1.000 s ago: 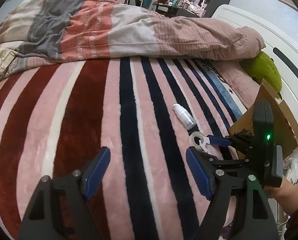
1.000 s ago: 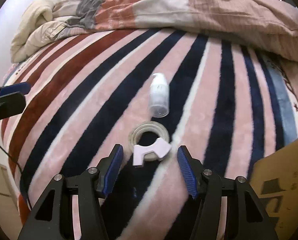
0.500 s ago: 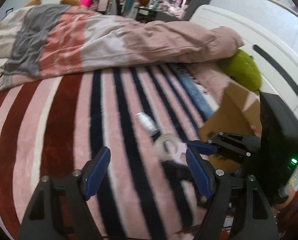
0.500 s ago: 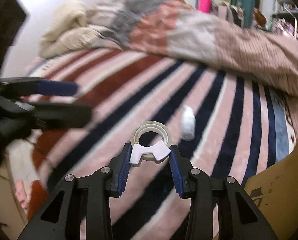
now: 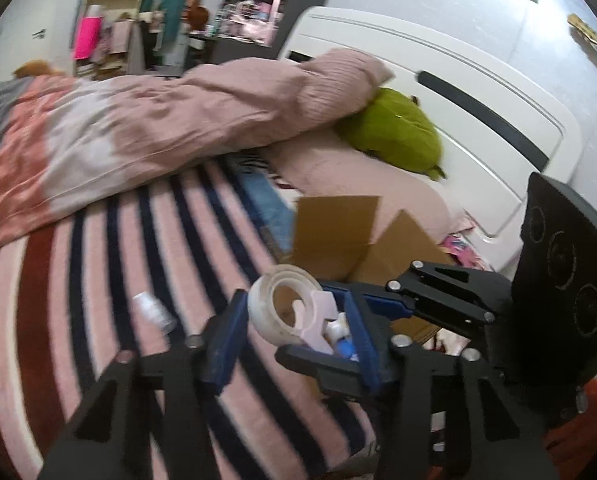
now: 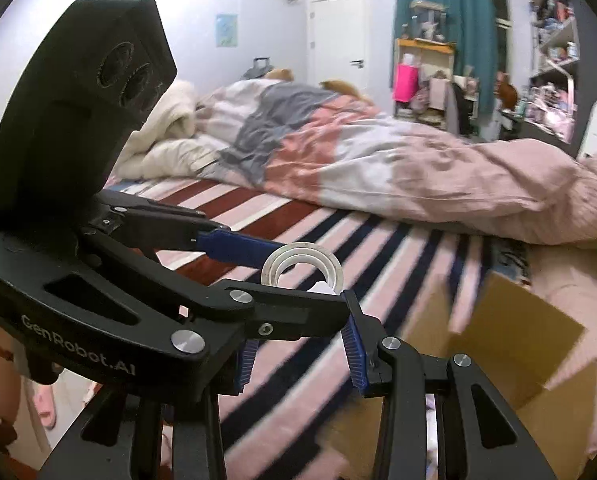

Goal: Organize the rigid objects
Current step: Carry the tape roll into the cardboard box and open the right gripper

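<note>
A clear tape roll [image 5: 276, 304] with a white dispenser piece [image 5: 322, 312] hangs in the air above the striped blanket [image 5: 98, 320], beside the open cardboard box [image 5: 338, 232]. My right gripper [image 5: 310, 324] reaches in from the right, shut on the dispenser piece. My left gripper [image 5: 294, 300] is closing its jaws, and its blue pads [image 5: 224, 344] touch the roll on both sides. In the right wrist view the tape roll [image 6: 302, 268] sits between the left gripper's [image 6: 310, 276] fingers, which hide part of my right gripper [image 6: 300, 320]. A small white bottle [image 5: 152, 308] lies on the blanket.
A bunched pink and grey duvet [image 5: 138, 132] crosses the bed behind. A green plush [image 5: 398, 136] leans on the white headboard [image 5: 478, 120]. The cardboard box [image 6: 518, 340] stands at the bed's right end. Crowded shelves [image 6: 422, 76] line the far wall.
The right gripper shut on the tape dispenser lying on the blanket and lifted it. The left gripper rose, swung right toward it, and its jaws narrowed around the roll.
</note>
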`<state>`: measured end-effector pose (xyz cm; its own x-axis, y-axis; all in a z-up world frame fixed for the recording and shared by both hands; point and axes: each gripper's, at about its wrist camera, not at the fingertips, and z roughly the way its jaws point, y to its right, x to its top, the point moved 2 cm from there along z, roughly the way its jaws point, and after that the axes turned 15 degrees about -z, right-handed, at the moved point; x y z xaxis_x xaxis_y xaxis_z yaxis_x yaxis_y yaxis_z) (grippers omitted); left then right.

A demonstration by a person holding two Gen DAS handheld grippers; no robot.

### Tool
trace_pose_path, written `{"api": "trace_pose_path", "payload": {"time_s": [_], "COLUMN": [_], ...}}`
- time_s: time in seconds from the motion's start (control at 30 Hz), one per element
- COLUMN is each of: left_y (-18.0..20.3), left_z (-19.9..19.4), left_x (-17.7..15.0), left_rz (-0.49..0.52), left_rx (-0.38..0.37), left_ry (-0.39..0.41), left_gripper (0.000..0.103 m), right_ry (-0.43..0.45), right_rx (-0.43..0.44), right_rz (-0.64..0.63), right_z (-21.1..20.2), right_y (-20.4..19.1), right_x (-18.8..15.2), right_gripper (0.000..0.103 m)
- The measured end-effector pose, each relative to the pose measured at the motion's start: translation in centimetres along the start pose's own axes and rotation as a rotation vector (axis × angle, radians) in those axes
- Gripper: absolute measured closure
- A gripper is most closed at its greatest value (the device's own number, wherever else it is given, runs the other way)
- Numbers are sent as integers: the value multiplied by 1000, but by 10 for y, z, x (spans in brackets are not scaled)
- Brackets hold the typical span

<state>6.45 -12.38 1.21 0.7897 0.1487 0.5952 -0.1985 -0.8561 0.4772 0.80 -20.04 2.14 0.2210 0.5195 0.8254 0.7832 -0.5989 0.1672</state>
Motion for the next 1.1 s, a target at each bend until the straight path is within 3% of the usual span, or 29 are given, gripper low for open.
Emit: {"api": "trace_pose_path", "payload": {"time_s": [0.27,0.53,0.57,0.63,0.67,0.73,0.9,1.1], "left_y": [55,72,72,73,73,72,60,27], "left_z": [63,97,98,96,95,87,63,16], "left_x": [6,2,2,1,1,0,2,4], "left_rz": [82,98,101,112,118,131,102,53], "left_rx": [-11,-5,-1,21,34,47,37,78], "left_ry": [-98,-167,-168,-168,-159,-140,-94,-4], "left_gripper": [64,64,63,42,37,34,32,31], "right_ry": [-39,-117,-122,-131,-135,-129,-115,-109], "right_rx": [-65,-84,-85,-92,-96,-107,-103,-98], "right_rz": [100,136,133,132,133,137,123,75], "right_z": [-27,-36,-35,-34,-35,-36,-40,-32], "right_y": [56,81,82,82,81,80,72,50], "right_x": [-41,-72,-73,-74,-75,-73,-62,-39], "right_gripper": [70,70,69,68,65,37,36,36]}}
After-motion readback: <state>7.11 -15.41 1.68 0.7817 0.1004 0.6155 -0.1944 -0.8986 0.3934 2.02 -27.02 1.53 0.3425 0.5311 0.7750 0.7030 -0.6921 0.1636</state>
